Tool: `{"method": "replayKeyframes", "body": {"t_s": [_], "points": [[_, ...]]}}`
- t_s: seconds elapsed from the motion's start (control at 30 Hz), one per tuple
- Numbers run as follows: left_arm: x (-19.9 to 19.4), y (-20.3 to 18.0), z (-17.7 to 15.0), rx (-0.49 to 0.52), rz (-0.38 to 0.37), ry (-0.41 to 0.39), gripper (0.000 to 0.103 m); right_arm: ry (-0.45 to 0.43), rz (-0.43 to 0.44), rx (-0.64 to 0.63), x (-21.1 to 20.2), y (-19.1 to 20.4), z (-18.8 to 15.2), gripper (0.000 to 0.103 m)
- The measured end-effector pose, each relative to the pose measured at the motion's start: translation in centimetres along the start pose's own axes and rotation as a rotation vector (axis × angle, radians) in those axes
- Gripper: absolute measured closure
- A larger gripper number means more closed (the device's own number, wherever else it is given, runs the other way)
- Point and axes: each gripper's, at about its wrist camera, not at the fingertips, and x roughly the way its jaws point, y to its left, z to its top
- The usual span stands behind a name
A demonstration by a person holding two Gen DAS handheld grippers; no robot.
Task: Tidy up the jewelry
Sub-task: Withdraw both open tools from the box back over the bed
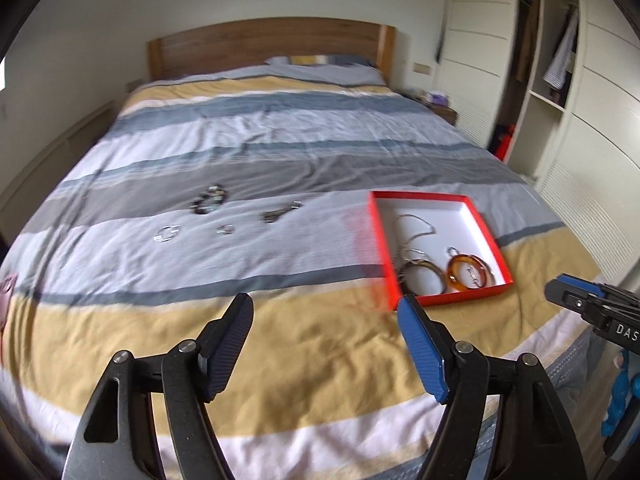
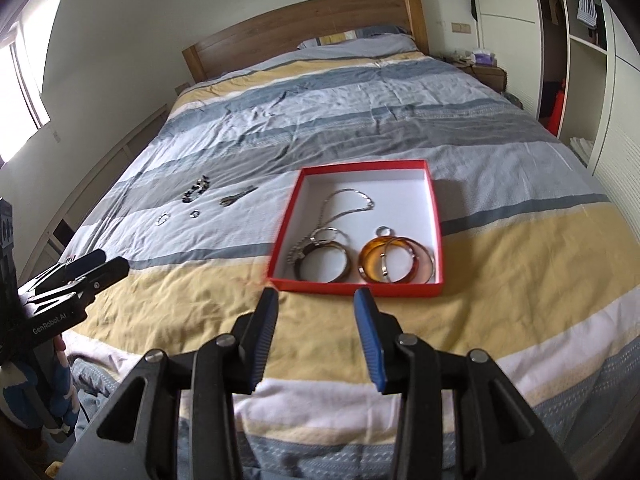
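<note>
**Both grippers empty above the bed, loose jewelry off to the left of the box**

The left gripper (image 1: 325,312) stands with its jaws spread wide and nothing between them; the right gripper (image 2: 316,300) has its jaws parted more narrowly, also with nothing in them. Both hang over the yellow stripe of the striped bedspread (image 1: 280,360), clear of the cloth.

Just ahead of the right gripper's tips lies the red box (image 2: 434,216), its near wall almost in line with them. Inside, toward the near wall, are a dark bangle (image 2: 344,270), an amber bangle (image 2: 370,258) overlapped by thinner rings, and a silver chain (image 2: 352,198) running toward the far wall.

From the left gripper the box (image 1: 380,240) lies ahead and to the right. Ahead and to the left, well apart from the box, are the pieces not yet put away: a beaded bracelet (image 1: 210,200), a small silver clip-like piece (image 1: 280,213), a silver bracelet (image 1: 167,233) and a small ring (image 1: 226,230).

The clip-like piece lies with its long axis slanting away to the right, toward the box. The left gripper looks the nearer to this group, so the next pick probably falls to it, with a carry rightward into the box.
</note>
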Motion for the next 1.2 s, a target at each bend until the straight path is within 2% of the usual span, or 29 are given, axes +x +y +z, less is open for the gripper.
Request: {"method": "replayKeyframes", "body": {"t_s": [0.1, 0.27, 0.57, 0.97, 1.13, 1.2], "points": [[-2.4, 1.2, -0.9, -0.010, 0.053, -0.037, 0.027, -0.020, 0.011, -0.006, -1.1, 1.5, -0.7, 0.065], [-5.8, 2.2, -2.1, -0.022, 0.101, -0.096, 0.026, -0.042, 0.030, -0.026, -2.5, 3.9, -1.8, 0.065], [-9.2, 2.8, -4.0, -0.037, 0.134, -0.153, 0.024, -0.067, 0.057, -0.075, -4.4, 7.2, -3.4, 0.065], [-11.1, 4.5, -5.6, -0.085, 0.166, -0.232, 0.024, -0.077, 0.092, -0.097, -5.1, 9.4, -4.2, 0.065], [-10.5, 5.8, -6.2, -0.107, 0.149, -0.205, 0.023, -0.061, 0.112, -0.106, -4.2, 10.1, -4.3, 0.065], [-9.8, 6.6, -6.5, -0.116, 0.143, -0.174, 0.019, -0.048, 0.116, -0.110, -3.6, 10.3, -4.3, 0.065]]}}
